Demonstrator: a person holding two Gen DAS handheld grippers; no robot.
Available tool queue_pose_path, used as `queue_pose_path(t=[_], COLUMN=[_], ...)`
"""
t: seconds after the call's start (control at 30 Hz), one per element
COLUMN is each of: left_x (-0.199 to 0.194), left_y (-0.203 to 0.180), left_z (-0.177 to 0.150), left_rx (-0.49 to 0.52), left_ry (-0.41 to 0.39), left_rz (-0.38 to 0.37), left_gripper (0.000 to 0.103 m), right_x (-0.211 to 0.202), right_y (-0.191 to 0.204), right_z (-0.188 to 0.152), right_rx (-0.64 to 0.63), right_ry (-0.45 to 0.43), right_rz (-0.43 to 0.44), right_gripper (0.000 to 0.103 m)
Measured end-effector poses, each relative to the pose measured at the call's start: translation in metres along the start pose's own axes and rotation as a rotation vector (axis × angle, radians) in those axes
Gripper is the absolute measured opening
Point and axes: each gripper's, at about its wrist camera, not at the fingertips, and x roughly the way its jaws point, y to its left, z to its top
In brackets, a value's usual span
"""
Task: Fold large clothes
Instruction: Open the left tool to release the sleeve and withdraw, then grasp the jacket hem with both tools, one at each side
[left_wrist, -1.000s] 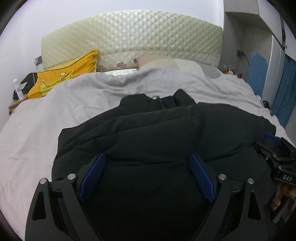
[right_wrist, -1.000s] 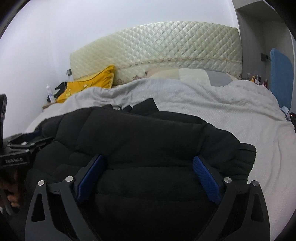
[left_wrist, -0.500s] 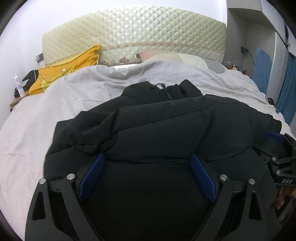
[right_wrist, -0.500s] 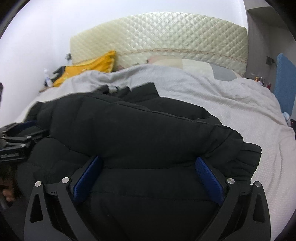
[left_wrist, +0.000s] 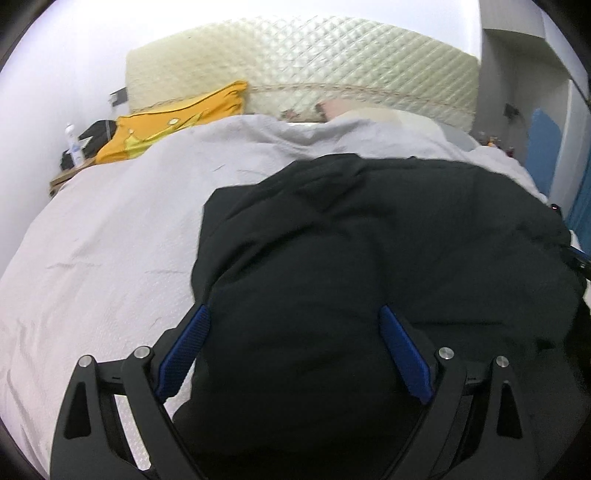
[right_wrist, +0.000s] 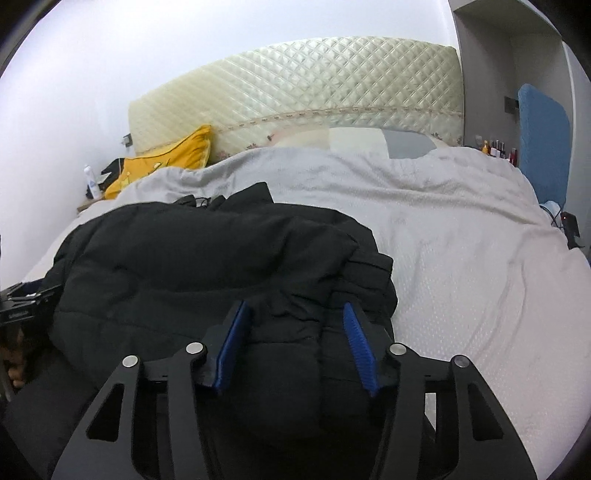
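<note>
One black padded jacket (right_wrist: 207, 266) lies on the bed (right_wrist: 461, 258); the right gripper (right_wrist: 295, 328), jaws just closing, pinches its bunched fabric, while the left gripper (left_wrist: 293, 343) straddles it wide apart.

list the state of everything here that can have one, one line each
black puffer jacket: folded over in a bunched heap on the bed
right gripper: jaws have just been closing, pads pinching a fold of the jacket
left gripper: jaws wide, jacket bulging between the pads, grip unclear
grey bedspread: spread over the bed, wrinkled
yellow pillow: leaning against the headboard
bottle: upright on the bedside stand
</note>
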Motion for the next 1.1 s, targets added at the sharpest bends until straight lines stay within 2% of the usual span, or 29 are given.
queue_pose_path(t=[0.07, 0.17, 0.33, 0.5, 0.63, 0.77, 0.97, 1.1], left_x=[0.002, 0.004, 0.022, 0.021, -0.006, -0.056, -0.168, -0.245], left_y=[-0.004, -0.006, 0.002, -0.002, -0.001, -0.005, -0.011, -0.018], left_z=[0.001, 0.004, -0.002, -0.002, 0.004, 0.031, 0.069, 0.079], left_rx=[0.007, 0.015, -0.015, -0.009, -0.038, -0.05, -0.073, -0.068], left_ry=[-0.006, -0.018, 0.032, 0.022, -0.012, -0.047, -0.161, -0.195], left_rz=[0.054, 0.121, 0.087, 0.057, 0.131, 0.119, 0.058, -0.004], left_gripper=[0.092, 0.09, 0.09, 0.089, 0.09, 0.09, 0.09, 0.09], right_x=[0.003, 0.01, 0.026, 0.034, 0.013, -0.044, -0.163, -0.235], right_y=[0.003, 0.006, 0.012, 0.016, 0.014, 0.027, 0.062, 0.083], right_z=[-0.003, -0.003, -0.008, -0.015, -0.007, 0.025, 0.076, 0.09], right_rx=[-0.019, -0.023, -0.042, -0.071, -0.009, -0.008, -0.019, -0.016], right_ry=[0.002, 0.017, 0.037, 0.034, 0.029, -0.051, -0.217, -0.291], right_rz=[-0.021, -0.017, -0.016, -0.059, -0.05, -0.027, 0.026, 0.032], right_gripper=[0.041, 0.041, 0.042, 0.043, 0.043, 0.043, 0.043, 0.043])
